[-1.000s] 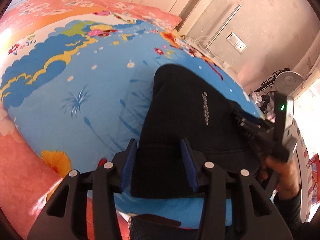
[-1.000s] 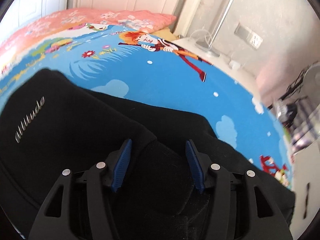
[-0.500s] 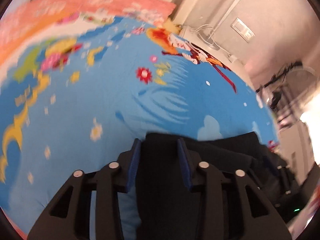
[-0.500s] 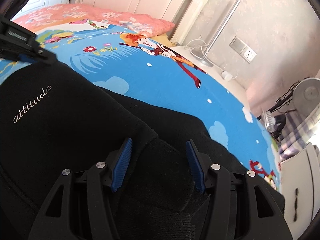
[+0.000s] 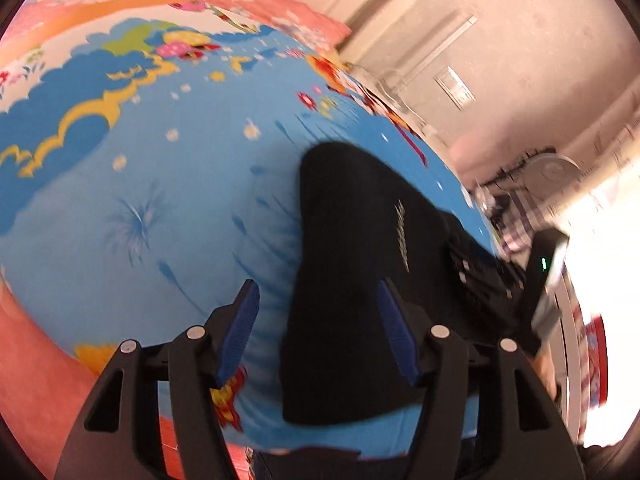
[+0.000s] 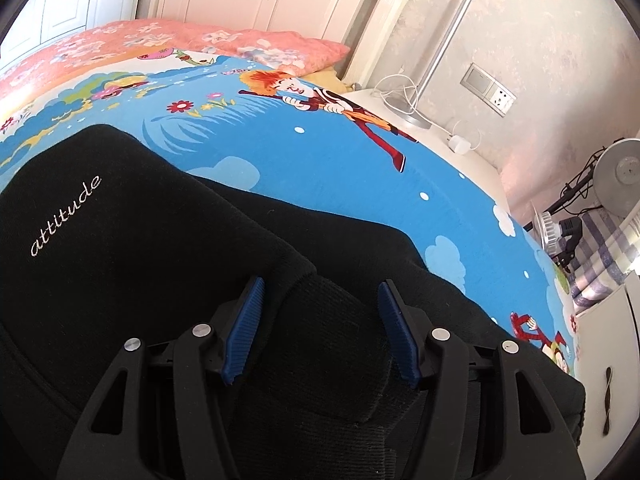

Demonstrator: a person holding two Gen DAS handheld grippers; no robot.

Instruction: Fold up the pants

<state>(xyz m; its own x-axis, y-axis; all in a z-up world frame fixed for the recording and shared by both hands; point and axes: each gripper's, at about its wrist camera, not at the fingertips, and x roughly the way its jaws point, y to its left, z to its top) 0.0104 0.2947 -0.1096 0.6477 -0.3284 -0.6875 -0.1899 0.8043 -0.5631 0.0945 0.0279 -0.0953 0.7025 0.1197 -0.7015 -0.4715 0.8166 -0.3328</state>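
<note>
Left gripper (image 5: 318, 330): jaws spread wider than half a second ago, blue pads no longer closed against cloth. Left wrist view swung back from bedspread (image 5: 160, 200) close-up; black pants (image 5: 352, 280) fill centre right again. Right wrist view: left gripper gone from upper left; lettering on pants (image 6: 120, 240) sharp, previously blurred.

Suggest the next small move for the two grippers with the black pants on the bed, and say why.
Probably bring the left gripper down to close on the near edge of the pants. Its jaws stand open with nothing between the pads, and the pants lie partly folded on the bedsheet. The right gripper is open too, over the ribbed band.
</note>
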